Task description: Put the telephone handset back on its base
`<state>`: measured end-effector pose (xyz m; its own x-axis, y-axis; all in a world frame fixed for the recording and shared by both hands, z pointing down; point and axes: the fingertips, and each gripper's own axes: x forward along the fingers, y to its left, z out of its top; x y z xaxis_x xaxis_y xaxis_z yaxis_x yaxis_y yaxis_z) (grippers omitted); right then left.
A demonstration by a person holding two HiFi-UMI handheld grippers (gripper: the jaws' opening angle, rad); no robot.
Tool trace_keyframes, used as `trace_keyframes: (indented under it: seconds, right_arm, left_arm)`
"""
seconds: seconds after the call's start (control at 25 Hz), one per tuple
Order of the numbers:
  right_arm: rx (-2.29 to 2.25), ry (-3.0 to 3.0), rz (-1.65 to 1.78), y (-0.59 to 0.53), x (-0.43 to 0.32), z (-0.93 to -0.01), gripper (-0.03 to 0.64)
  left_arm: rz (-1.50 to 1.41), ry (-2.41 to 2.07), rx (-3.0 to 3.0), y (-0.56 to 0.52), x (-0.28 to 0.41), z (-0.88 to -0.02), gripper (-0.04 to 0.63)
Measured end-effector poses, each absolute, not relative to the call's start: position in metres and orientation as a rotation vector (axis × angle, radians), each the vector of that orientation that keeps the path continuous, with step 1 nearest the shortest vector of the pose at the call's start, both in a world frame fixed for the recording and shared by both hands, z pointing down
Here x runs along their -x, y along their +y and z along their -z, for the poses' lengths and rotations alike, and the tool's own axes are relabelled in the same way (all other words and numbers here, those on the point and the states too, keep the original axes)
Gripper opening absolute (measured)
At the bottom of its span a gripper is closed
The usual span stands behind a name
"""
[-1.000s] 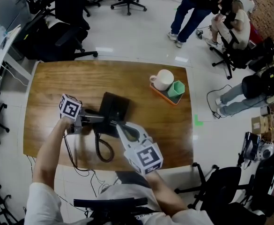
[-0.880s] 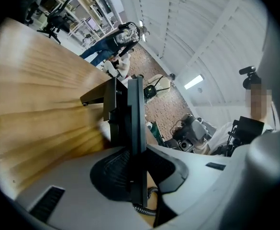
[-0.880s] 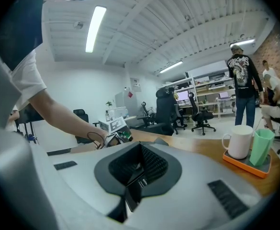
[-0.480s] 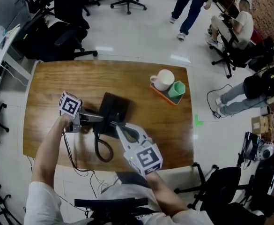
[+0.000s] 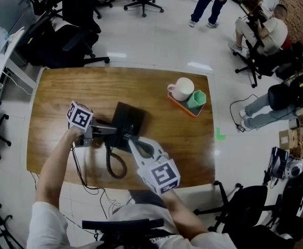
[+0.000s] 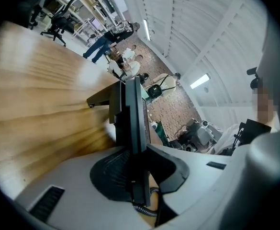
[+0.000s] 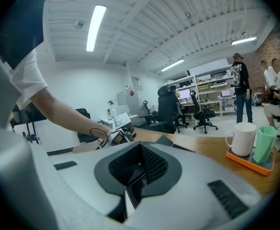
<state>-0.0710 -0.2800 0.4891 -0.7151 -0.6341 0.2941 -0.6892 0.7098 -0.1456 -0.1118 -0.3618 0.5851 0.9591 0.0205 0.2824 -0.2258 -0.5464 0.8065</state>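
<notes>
The black telephone base [image 5: 128, 119] sits mid-table on the wooden table [image 5: 63, 92], and its coiled cord [image 5: 115, 167] loops toward the near edge. My left gripper [image 5: 115, 131] reaches in from the left to the base's left side. In the left gripper view the black handset [image 6: 132, 109] stands edge-on between the jaws. The jaws are opening, though the pads still touch the handset. My right gripper [image 5: 131, 139] points up at the base's near edge. Its jaws [image 7: 137, 174] are shut with nothing in them.
An orange tray [image 5: 185, 108] at the table's far right holds a white mug [image 5: 182, 88] and a green cup [image 5: 196, 98]. Office chairs [image 5: 73, 40] and several people [image 5: 268, 25] are beyond the table. A thin cable hangs over the near left edge.
The left gripper has edged slightly right and away toward the base. The right gripper has stayed in place. People in the background have moved.
</notes>
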Motion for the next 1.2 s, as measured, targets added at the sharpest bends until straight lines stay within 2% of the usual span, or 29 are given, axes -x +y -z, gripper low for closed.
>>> trace_keyframes:
  seconds: [0.32,0.48,0.68,0.76,0.8,0.96,1.2]
  right_arm:
    - [-1.056,-2.702,-0.388,-0.277,0.077,-0.483,0.005]
    - [-1.053,-2.704,-0.396,-0.274,0.078,-0.484,0.005]
    - [-1.045,-2.705,-0.387,-0.272,0.077,-0.486,0.005]
    - [-1.034,-2.705,-0.375,-0.271,0.077,-0.488,0.005]
    - [-1.036,-2.705,-0.381,-0.271,0.077,-0.487,0.005]
    - [-1.067,-2.704,-0.423,-0.272,0.077,-0.483,0.005]
    - [-1.068,-2.690,-0.413,-0.272,0.073,-0.489,0.005]
  left_arm:
    - [-0.375,-0.157,-2.165,-0.356,0.114,-0.592,0.091]
    - [-0.366,-0.156,-2.181,-0.354,0.116,-0.590,0.137]
    - [-0.357,-0.208,-2.216,-0.361,0.119,-0.587,0.152]
    - [-0.326,-0.250,-2.232,-0.370,0.122,-0.584,0.196]
    - [-0.306,-0.261,-2.237,-0.373,0.123,-0.581,0.193]
    - [-0.287,-0.281,-2.250,-0.379,0.123,-0.579,0.094]
    - [-0.196,-0.245,-2.146,-0.384,0.127,-0.588,0.075]
